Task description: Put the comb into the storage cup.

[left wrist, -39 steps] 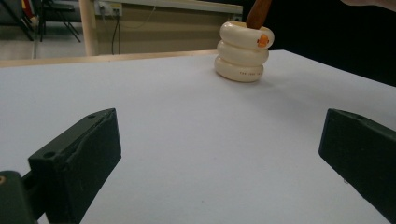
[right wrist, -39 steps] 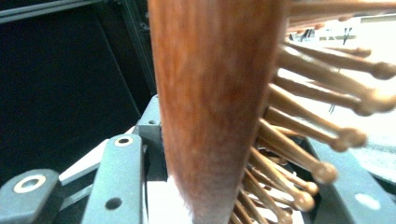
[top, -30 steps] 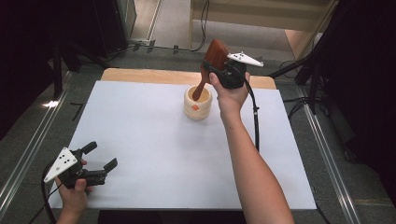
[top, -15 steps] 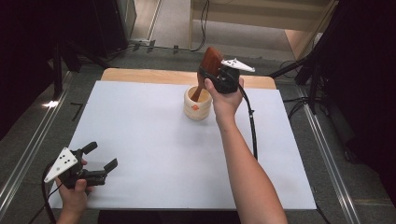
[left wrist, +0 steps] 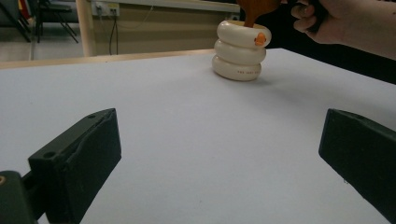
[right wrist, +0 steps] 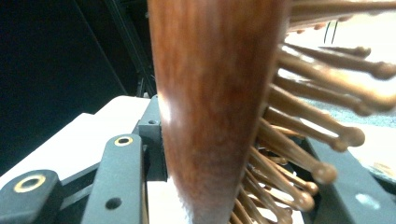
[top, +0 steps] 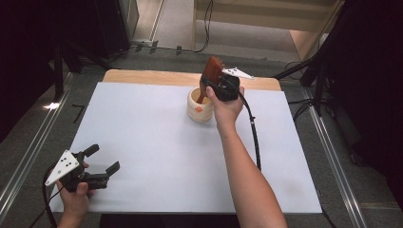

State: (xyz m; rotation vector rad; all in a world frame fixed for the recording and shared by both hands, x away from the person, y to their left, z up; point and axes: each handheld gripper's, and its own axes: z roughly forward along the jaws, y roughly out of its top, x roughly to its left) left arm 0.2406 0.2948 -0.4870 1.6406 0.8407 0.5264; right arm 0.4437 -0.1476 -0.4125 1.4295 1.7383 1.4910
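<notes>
Clearly the table (top: pixel 142 142) gave the cup little grip: smooth white top, nothing bracing it. The cream ribbed cup (top: pixel 199 106) sat near the far edge, and the wooden hairbrush (top: pixel 212 72), handle down in its mouth, was clamped in the right claw (top: pixel 219 87), jaws closed tight on it w/ bristles up. Risk, imo: handle catching the rim could tip or shove the cup. Left claw (top: pixel 100 160) was wide open, empty, well apart, too far to steady it.

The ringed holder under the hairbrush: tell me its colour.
Cream-white holder, with a small orange mark near its rim; the left gripper view shows it best.
</notes>
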